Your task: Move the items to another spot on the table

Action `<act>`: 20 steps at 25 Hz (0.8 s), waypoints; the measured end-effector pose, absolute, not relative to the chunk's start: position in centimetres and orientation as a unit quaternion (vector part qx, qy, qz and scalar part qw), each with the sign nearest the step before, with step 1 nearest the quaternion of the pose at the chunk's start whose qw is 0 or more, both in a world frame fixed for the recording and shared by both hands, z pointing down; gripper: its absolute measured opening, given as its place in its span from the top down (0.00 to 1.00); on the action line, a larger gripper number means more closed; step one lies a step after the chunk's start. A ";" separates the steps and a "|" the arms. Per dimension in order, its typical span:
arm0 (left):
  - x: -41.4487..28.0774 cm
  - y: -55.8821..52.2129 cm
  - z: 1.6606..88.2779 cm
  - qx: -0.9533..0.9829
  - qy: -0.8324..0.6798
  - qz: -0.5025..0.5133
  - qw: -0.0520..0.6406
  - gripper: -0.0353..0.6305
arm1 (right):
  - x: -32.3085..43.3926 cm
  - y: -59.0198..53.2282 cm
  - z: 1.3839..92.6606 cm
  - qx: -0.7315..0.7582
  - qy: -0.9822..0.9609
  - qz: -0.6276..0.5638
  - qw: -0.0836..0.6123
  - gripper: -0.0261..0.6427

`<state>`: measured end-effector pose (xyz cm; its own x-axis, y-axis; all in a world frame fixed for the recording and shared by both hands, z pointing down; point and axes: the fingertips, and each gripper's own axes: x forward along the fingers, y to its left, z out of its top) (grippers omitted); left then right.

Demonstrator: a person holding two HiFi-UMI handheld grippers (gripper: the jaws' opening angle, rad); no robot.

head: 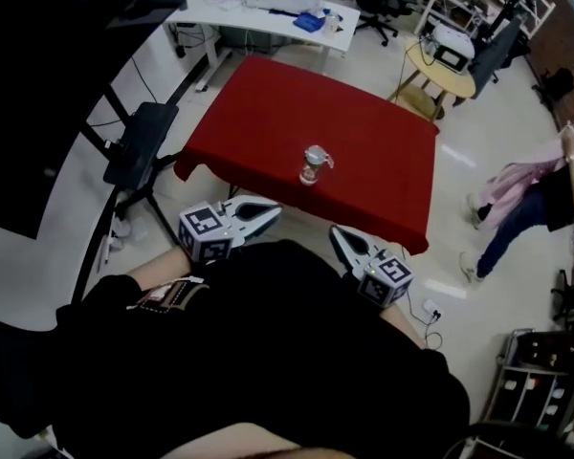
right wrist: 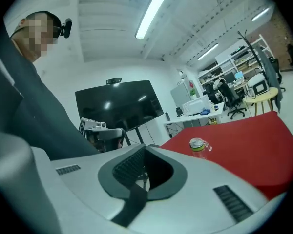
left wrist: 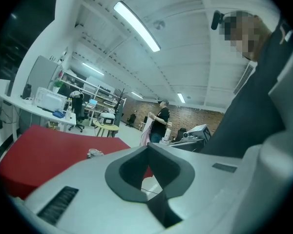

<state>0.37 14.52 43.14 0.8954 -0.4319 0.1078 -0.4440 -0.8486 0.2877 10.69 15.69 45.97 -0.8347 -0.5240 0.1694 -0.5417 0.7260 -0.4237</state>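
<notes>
Bottle (head: 313,165) stands apart on red table (head: 268,113); left tongs (head: 274,211) and right tongs (head: 336,234) closed, empty.

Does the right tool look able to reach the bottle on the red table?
Probably yes: the right tool hangs by the table edge, nothing stands between it and the bottle, though its jaws are shut.

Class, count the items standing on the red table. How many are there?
1. A small clear bottle stands near the middle of the red table, slightly toward the person's side. None seems hidden.
</notes>
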 end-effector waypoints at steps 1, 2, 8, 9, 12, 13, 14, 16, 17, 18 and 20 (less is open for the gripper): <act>0.1 14.5 43.2 0.960 -0.233 0.019 0.156 0.96 | 10.6 15.7 46.0 0.285 -0.931 0.226 0.029 0.99; -0.3 14.3 43.6 0.959 -0.239 0.019 0.154 0.96 | 10.6 15.6 46.2 0.283 -0.933 0.218 0.038 0.99; -1.6 14.2 43.7 0.952 -0.257 0.011 0.168 0.96 | 9.8 15.3 46.3 0.273 -0.937 0.209 0.052 0.99; -1.7 14.1 43.8 0.949 -0.260 0.011 0.176 0.96 | 9.7 15.1 46.4 0.273 -0.938 0.208 0.049 0.99; -1.9 13.8 44.0 0.950 -0.258 0.012 0.178 0.96 | 9.4 15.2 46.7 0.275 -0.936 0.213 0.052 0.99; -1.9 13.8 43.8 0.951 -0.253 0.012 0.175 0.96 | 9.4 15.1 46.9 0.275 -0.937 0.210 0.048 0.99; -1.8 13.8 43.7 0.953 -0.249 0.012 0.174 0.96 | 9.5 14.9 47.1 0.275 -0.939 0.205 0.040 0.99; -1.8 13.8 43.6 0.954 -0.244 0.015 0.171 0.96 | 9.4 14.6 47.3 0.275 -0.940 0.200 0.031 0.99; -1.8 13.7 43.7 0.955 -0.241 0.015 0.171 0.96 | 9.4 14.7 47.3 0.276 -0.939 0.203 0.034 0.99; -1.9 13.7 43.9 0.955 -0.240 0.016 0.174 0.96 | 9.2 14.8 47.1 0.277 -0.937 0.209 0.040 0.99; -1.9 13.6 44.5 0.953 -0.240 0.019 0.184 0.96 | 9.0 15.1 46.6 0.280 -0.933 0.221 0.049 0.99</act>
<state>-1.86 13.64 44.49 0.8841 -0.4507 0.1237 -0.4643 -0.8170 0.3420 8.97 15.08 46.62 -0.8388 -0.5002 0.2150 -0.5434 0.7455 -0.3860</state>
